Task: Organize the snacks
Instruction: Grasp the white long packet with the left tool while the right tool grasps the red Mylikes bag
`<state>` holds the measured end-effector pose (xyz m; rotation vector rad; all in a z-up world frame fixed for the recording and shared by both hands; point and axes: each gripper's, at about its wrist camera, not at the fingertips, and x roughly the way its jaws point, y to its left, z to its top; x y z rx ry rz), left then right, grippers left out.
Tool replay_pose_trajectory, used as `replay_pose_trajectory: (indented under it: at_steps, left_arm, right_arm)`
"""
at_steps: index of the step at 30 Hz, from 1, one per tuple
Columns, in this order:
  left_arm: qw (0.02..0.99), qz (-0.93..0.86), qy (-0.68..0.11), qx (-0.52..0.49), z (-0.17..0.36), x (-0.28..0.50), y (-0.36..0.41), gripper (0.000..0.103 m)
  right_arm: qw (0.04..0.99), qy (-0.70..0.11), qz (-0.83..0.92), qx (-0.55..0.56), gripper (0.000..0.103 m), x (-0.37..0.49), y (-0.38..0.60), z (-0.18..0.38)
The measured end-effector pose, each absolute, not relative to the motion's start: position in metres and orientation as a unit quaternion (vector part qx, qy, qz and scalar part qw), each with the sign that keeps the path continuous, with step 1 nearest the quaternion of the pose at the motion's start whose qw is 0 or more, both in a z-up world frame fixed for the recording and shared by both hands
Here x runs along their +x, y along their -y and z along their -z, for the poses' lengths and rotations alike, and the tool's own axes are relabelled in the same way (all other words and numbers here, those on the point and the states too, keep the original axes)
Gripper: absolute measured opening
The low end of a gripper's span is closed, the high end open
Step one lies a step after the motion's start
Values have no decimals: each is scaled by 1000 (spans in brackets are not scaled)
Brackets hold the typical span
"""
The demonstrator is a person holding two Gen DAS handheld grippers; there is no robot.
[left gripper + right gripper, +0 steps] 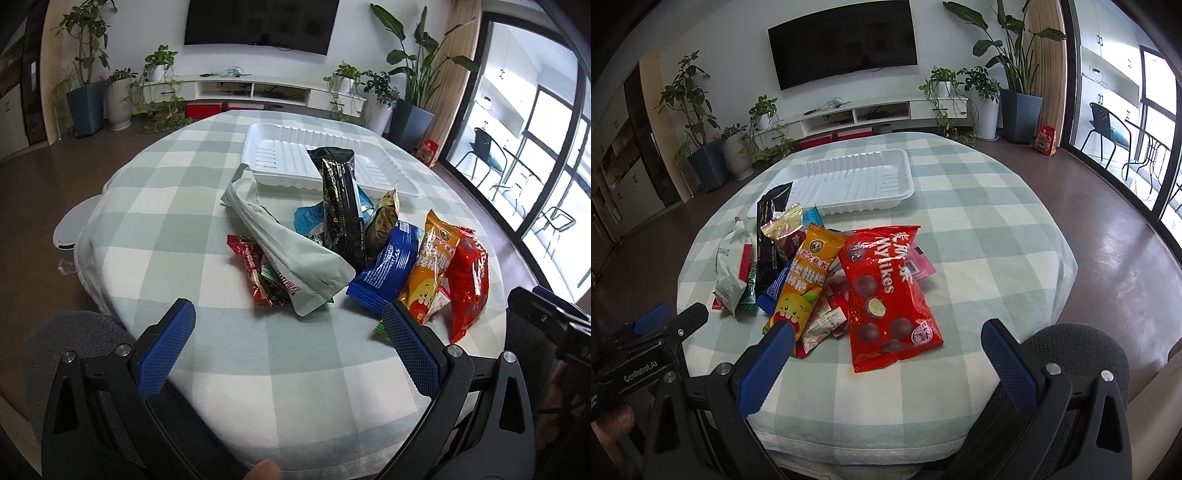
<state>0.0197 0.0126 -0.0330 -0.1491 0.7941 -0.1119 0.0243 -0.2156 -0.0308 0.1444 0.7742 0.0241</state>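
Right wrist view: the right gripper [886,334], jaws spread wide and empty, has the glossy red Mylikes chocolate bag [886,291] straight ahead, long axis running away toward the ribbed white plastic tray [905,177]; the left gripper [288,315], equally wide, sits farther off

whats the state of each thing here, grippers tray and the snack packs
left gripper: open, holding nothing
right gripper: open, holding nothing
white tray: upright, nothing fully inside; black pack's top end overlaps its edge
black pack: sealed, propped on the pile
red Mylikes bag: sealed, lying flat on the tablecloth
orange pack: sealed, resting on other snacks
grey pouch: lying on the pile
TV: off
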Motion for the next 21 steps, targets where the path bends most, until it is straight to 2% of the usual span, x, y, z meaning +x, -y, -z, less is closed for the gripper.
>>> replay_pose_trajectory:
  at_steps: [3, 5, 10, 12, 20, 21]
  left_arm:
    - [883, 38, -460, -84, 45, 36, -18, 103]
    - [884, 37, -454, -102, 43, 41, -25, 103]
    - [891, 50, -446, -67, 35, 58, -24, 103]
    - [890, 55, -447, -67, 36, 64, -24, 103]
    - [890, 61, -446, -66, 46, 80, -26, 99]
    - [891, 63, -446, -65, 46, 82, -27, 98]
  right_arm:
    - [925, -374, -14, 70, 103, 29, 220, 31]
    - [921, -385, -12, 64, 103, 35, 221, 35]
    - [904, -420, -41, 65, 78, 57, 216, 47]
    - [903, -423, -52, 64, 75, 63, 213, 50]
    - [894, -440, -71, 43, 74, 87, 207, 59]
    - [892, -444, -74, 42, 69, 89, 206, 61]
